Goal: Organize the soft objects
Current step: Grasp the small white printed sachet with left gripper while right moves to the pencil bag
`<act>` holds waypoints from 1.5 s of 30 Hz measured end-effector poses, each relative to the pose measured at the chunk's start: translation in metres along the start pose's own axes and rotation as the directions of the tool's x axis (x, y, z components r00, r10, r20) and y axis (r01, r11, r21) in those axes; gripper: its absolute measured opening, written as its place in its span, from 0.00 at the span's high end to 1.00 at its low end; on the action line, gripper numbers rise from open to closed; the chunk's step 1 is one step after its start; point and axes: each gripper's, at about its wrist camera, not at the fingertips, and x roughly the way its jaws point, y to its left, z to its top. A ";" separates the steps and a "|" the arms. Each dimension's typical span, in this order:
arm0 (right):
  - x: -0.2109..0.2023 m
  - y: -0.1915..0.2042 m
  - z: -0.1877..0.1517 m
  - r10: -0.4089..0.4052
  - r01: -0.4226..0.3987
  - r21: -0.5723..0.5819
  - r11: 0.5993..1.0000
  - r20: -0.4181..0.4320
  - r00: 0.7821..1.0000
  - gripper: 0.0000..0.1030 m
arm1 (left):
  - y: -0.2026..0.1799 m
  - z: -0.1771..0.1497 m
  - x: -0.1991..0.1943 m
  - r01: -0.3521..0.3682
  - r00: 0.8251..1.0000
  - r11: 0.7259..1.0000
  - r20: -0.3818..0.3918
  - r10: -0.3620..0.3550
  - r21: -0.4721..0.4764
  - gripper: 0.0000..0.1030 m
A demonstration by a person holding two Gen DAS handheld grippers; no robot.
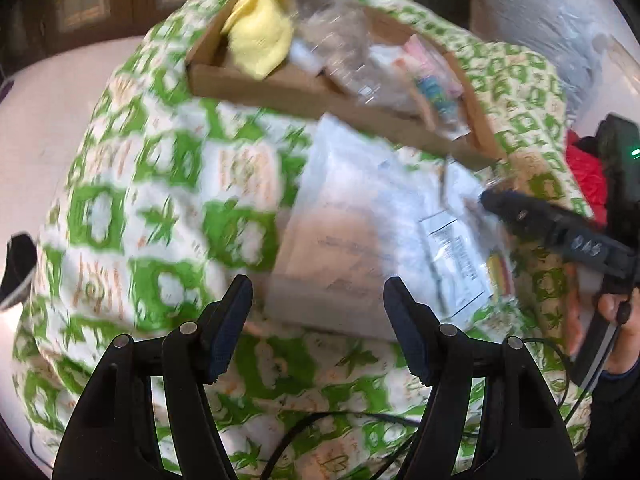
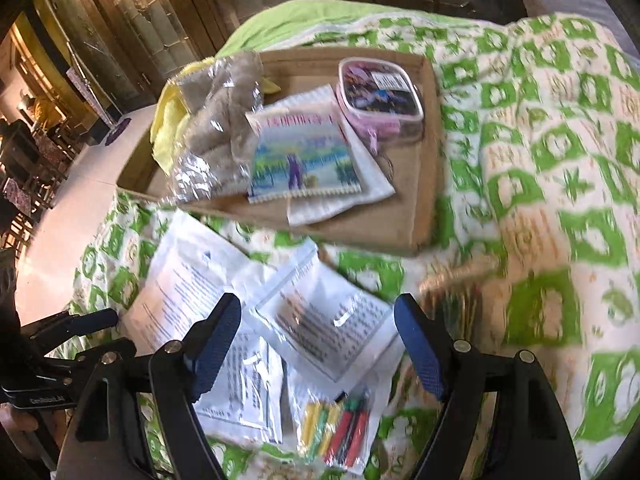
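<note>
A shallow cardboard tray (image 1: 280, 90) (image 2: 420, 204) lies on a green-and-white bedspread (image 1: 160, 208) (image 2: 560, 168). It holds a yellow cloth (image 1: 260, 44) (image 2: 166, 120), a plush toy in clear wrap (image 2: 218, 128), a picture notebook (image 2: 300, 160) and a pink zip case (image 2: 380, 92). In front of the tray lie white plastic packets (image 1: 360, 208) (image 2: 328, 316) and a packet of coloured sticks (image 2: 340, 428). My left gripper (image 1: 318, 308) hangs open above the near edge of the packets. My right gripper (image 2: 318, 320) hovers open over them too, with nothing between its jaws.
A finger (image 1: 540, 224) of the right tool reaches in from the right, with a hand (image 1: 616, 312) behind it and red fabric (image 1: 584, 176) beyond. A black cable (image 1: 320, 420) trails over the bedspread. Pale floor (image 1: 40, 120) and wooden cabinets (image 2: 140, 20) lie past the bed's left edge.
</note>
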 end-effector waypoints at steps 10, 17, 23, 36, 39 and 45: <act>0.005 -0.005 -0.008 -0.032 0.032 0.008 0.999 -0.034 0.999 0.23 | -0.002 0.002 0.002 0.029 1.000 1.000 0.006 -0.029 0.007 0.33; 0.018 -0.003 -0.007 -0.034 0.032 -0.017 0.999 -0.074 0.997 0.23 | -0.007 -0.002 0.003 0.025 1.000 0.999 -0.015 -0.025 0.031 0.33; 0.038 0.015 0.004 -0.052 0.032 -0.139 0.990 -0.145 0.988 0.22 | -0.008 -0.003 0.005 0.022 0.999 0.999 -0.029 -0.021 0.031 0.33; 0.055 0.013 0.024 -0.009 -0.024 -0.188 0.982 -0.176 0.984 0.32 | 0.023 0.003 -0.011 -0.009 1.000 0.997 0.021 0.010 -0.077 0.33; 0.052 0.001 0.026 0.026 -0.051 -0.140 0.989 -0.174 0.984 0.37 | 0.015 0.001 -0.010 -0.008 1.000 0.999 0.014 0.009 -0.045 0.33; 0.046 -0.016 0.021 0.068 -0.086 -0.107 0.991 -0.162 0.984 0.49 | -0.018 -0.001 -0.005 0.020 1.000 0.999 -0.019 -0.020 0.025 0.33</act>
